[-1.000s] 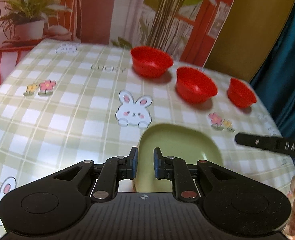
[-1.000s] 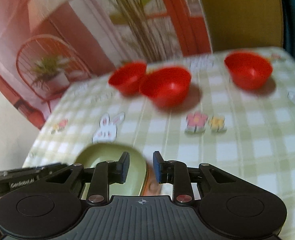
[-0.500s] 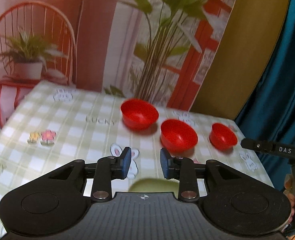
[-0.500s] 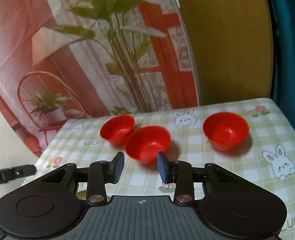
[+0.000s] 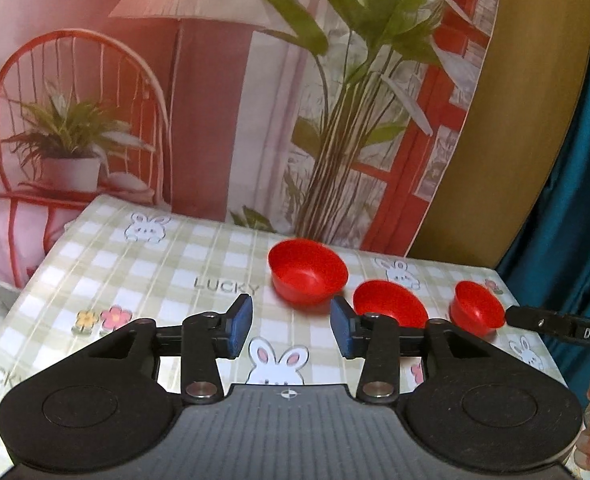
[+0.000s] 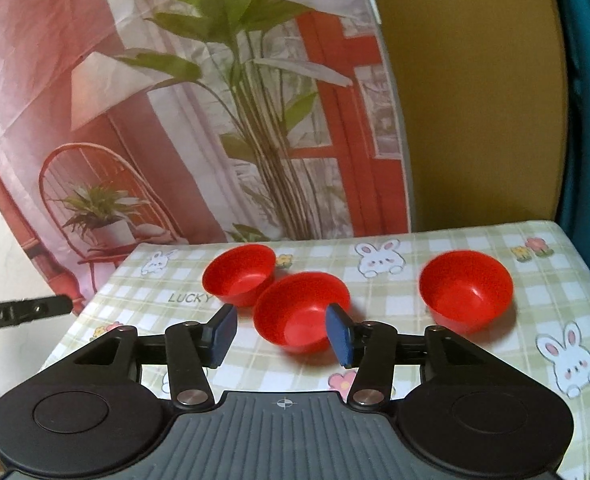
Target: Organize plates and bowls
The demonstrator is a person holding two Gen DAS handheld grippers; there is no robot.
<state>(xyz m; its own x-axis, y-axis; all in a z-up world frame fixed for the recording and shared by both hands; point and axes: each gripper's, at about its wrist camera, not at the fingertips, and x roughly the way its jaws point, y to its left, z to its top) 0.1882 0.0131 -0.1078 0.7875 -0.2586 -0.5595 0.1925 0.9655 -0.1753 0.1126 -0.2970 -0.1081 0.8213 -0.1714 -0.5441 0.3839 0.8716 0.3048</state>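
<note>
Bowls: left wrist view, three red on checked cloth (image 5: 143, 264), far bowl (image 5: 306, 270), middle bowl (image 5: 391, 309), near-right bowl (image 5: 477, 313) in row. Left gripper (image 5: 291, 326) wide, holding nothing, above cloth.
Right wrist view: right gripper (image 6: 281, 334) wide, empty; middle bowl (image 6: 295, 322) between fingers beyond tips, far bowl (image 6: 239, 274) touching it or just behind, third (image 6: 466, 290) apart at right.

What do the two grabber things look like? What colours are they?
Both are alike. The left gripper and the right gripper have black plastic bodies with a ridged grey middle, a small crosshair mark, two round discs and silver rivets. Each has two fingers tipped with blue pads. White lettering runs along the side of each. No cables show.
</note>
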